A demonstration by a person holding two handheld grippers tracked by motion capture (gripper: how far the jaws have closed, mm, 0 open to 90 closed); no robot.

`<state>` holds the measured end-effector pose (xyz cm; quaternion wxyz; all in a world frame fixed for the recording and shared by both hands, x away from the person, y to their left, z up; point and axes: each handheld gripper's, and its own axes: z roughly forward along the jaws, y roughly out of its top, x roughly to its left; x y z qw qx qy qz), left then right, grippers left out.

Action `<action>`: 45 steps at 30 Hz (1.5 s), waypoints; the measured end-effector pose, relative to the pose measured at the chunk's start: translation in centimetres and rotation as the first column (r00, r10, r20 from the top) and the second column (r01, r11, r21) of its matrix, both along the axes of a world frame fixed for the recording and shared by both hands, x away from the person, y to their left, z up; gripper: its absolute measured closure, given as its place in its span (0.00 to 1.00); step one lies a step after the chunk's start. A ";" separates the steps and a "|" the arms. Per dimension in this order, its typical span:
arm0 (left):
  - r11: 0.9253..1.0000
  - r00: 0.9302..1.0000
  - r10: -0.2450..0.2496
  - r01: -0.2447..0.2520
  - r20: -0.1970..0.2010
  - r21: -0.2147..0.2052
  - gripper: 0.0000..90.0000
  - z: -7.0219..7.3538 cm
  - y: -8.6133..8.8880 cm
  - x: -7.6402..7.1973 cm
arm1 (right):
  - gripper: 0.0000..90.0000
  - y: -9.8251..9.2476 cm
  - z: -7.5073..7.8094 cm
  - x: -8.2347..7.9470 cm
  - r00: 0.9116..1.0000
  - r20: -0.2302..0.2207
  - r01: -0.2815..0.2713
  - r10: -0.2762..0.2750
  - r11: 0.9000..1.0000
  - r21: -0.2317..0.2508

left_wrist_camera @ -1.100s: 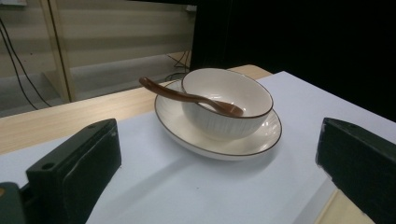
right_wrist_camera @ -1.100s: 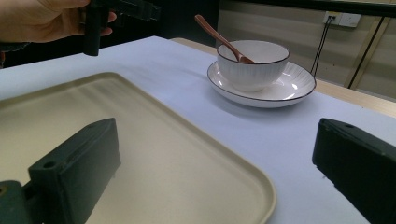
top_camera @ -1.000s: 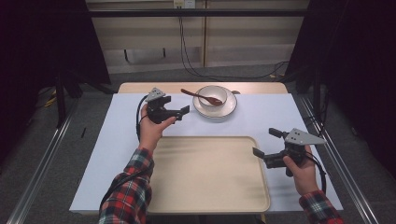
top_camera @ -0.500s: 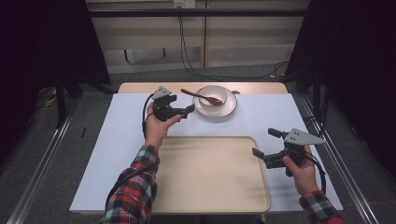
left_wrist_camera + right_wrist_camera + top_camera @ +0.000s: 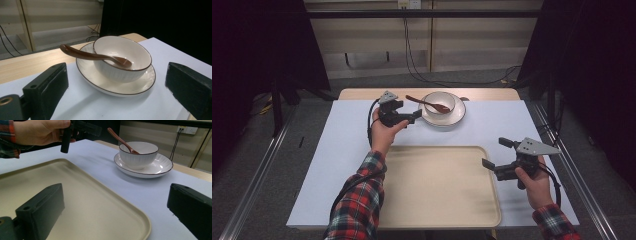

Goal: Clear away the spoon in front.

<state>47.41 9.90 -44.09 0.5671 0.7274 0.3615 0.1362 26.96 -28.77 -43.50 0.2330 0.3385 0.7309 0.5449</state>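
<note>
The left tool (image 5: 414, 116), wide open and empty, faces the bowl (image 5: 440, 103), likely to grip its plate (image 5: 457, 116); the right tool (image 5: 495, 157), also open and empty, waits beside the tray (image 5: 412, 200).

a pale wooden table (image 5: 362, 93) carries a white sheet (image 5: 337, 150) that leaves only its far edge bare. beyond that edge runs a beige panelled wall (image 5: 472, 45) with a socket (image 5: 408, 4) and black cables (image 5: 417, 70) hanging to the grey floor (image 5: 257, 165). dark curtains (image 5: 257, 45) close both sides, and metal rails (image 5: 252, 190) flank the table.
</note>
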 end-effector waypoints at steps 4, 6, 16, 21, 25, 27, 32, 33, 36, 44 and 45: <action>1.000 1.000 0.018 -0.018 -0.009 0.003 0.08 -0.3 -0.1 0.3 | 0.01 0.0 0.0 0.0 1.000 0.000 -0.002 0.002 1.000 0.005; 1.000 1.000 0.016 -0.016 -0.011 -0.008 0.09 -0.4 0.1 0.5 | 0.01 0.0 0.0 0.0 1.000 -0.003 -0.007 0.007 1.000 0.015; 0.998 0.997 0.065 -0.065 -0.045 -0.018 0.17 -0.8 -0.3 1.7 | 0.01 -0.1 0.0 0.0 1.000 -0.007 -0.015 0.015 1.000 0.013; 0.997 0.996 0.073 -0.073 -0.043 0.014 0.19 -1.0 -0.7 2.1 | 0.01 -0.1 0.0 0.1 1.000 -0.001 -0.018 0.018 1.000 0.013; 0.996 0.995 0.093 -0.094 -0.047 -0.006 0.28 -1.1 -0.9 2.5 | 0.01 -0.1 0.1 0.0 1.000 -0.006 -0.008 0.008 1.000 0.021; 0.995 0.995 0.095 -0.095 -0.044 -0.010 0.32 -1.1 -0.9 2.8 | 0.01 -0.1 0.0 0.0 1.000 -0.006 -0.009 0.009 1.000 0.027; 0.991 0.990 0.128 -0.129 -0.064 -0.022 0.39 -1.2 -0.9 3.2 | 0.01 -0.1 0.1 0.1 1.000 -0.009 -0.010 0.011 0.999 0.032; 0.990 0.988 0.139 -0.141 -0.073 -0.027 0.41 -1.3 -0.9 3.3 | 0.01 -0.1 0.1 0.0 1.000 -0.010 -0.012 0.012 0.999 0.033; 0.990 0.988 0.138 -0.140 -0.073 -0.017 0.46 -1.4 -1.0 3.4 | 0.01 -0.1 0.1 0.0 1.000 -0.007 -0.013 0.013 0.999 0.032; 0.989 0.987 0.135 -0.139 -0.085 -0.043 0.61 -1.1 -1.8 3.4 | 0.01 -0.3 0.2 0.0 1.000 -0.008 -0.010 0.010 0.999 0.036; 0.989 0.987 0.134 -0.139 -0.093 -0.050 0.62 -1.1 -1.8 3.4 | 0.01 -0.3 0.2 0.0 1.000 -0.007 -0.010 0.010 0.999 0.034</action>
